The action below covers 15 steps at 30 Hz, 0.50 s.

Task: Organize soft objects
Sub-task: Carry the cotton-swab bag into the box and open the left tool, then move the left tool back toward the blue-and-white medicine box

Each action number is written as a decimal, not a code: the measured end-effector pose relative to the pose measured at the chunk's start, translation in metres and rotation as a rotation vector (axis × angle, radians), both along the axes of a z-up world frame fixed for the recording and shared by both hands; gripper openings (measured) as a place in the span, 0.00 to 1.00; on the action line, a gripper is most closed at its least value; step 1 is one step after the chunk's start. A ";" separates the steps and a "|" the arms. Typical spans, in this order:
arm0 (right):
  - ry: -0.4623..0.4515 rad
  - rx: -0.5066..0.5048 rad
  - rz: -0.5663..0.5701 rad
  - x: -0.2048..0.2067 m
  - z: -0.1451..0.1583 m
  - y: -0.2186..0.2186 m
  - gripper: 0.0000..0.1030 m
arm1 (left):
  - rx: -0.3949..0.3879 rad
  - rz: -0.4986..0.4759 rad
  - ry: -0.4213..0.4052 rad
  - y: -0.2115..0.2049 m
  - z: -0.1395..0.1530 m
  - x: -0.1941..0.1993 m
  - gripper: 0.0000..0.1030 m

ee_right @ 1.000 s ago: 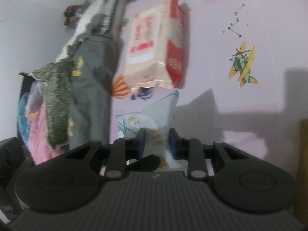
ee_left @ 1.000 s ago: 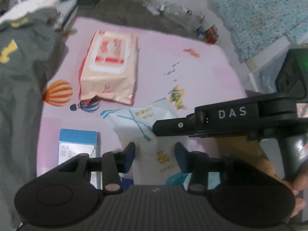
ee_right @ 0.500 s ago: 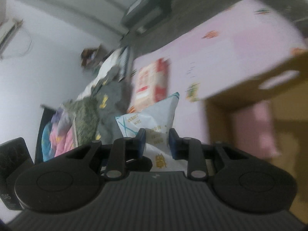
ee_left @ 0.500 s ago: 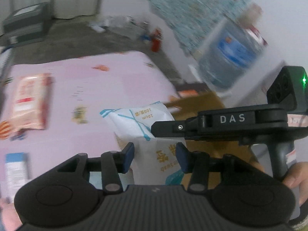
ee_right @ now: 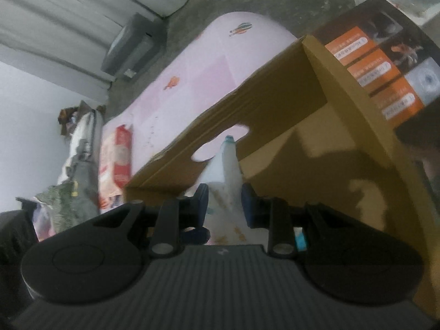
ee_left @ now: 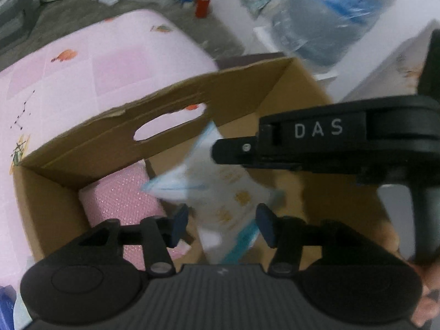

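Observation:
A white and blue plastic packet [ee_left: 220, 189] hangs over the open cardboard box [ee_left: 110, 143]. My left gripper [ee_left: 221, 225] has its jaws spread wide around the packet's lower end, with gaps on both sides. My right gripper [ee_right: 224, 206] has the packet [ee_right: 224, 181] between its jaws, which stand wider than before; it reaches in from the right in the left wrist view [ee_left: 236, 151]. A pink bubble-wrap roll [ee_left: 121, 198] lies inside the box at the left.
The box [ee_right: 343, 143] stands on the floor beside a pink play mat [ee_left: 82, 68]. A wet-wipes pack [ee_right: 115, 162] and a pile of clothes [ee_right: 79, 159] lie on the mat's far side. A big water bottle [ee_left: 330, 13] and a red can [ee_left: 203, 2] stand beyond the box.
Both grippers carried the packet from above the mat to over the open box. The jaws of both grippers have opened wider around the packet.

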State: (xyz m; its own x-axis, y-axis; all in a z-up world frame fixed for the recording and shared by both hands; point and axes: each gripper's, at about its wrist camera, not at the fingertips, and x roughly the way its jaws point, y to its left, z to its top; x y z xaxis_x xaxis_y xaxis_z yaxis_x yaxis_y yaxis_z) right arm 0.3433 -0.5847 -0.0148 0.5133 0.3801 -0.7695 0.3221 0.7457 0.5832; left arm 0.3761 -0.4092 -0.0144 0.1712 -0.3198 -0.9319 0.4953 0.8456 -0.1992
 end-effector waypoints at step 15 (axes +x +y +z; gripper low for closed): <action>0.062 0.055 -0.161 0.007 -0.041 -0.018 0.25 | 0.003 -0.006 -0.078 0.059 0.039 -0.020 0.59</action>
State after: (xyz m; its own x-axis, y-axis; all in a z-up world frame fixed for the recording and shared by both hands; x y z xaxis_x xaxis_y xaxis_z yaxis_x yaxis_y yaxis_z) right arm 0.3508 -0.6030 -0.0558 0.5229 0.3391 -0.7820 0.4719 0.6489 0.5969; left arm 0.3564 -0.3499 0.0245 0.2418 -0.3181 -0.9167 0.5140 0.8433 -0.1571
